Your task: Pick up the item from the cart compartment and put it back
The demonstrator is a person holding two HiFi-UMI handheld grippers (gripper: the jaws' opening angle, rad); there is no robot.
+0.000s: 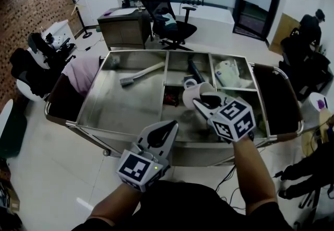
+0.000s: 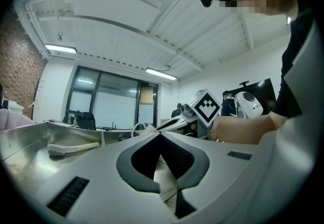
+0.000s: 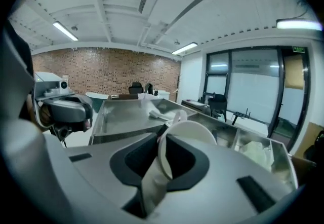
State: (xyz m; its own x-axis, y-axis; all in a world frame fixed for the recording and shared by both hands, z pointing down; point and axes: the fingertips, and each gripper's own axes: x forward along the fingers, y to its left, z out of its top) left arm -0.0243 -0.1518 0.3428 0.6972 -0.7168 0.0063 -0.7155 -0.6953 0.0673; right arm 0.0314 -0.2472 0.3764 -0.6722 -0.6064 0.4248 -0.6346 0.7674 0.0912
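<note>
We pinch the white mug by its rim in the right gripper above the cart's middle compartments, judging it light, stiff, slippery and breakable, best gripped at rim or handle, while the left gripper sits closed, empty, near us.

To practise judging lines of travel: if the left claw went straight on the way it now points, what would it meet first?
Probably the white mug held in the right claw, though depth is unclear.
</note>
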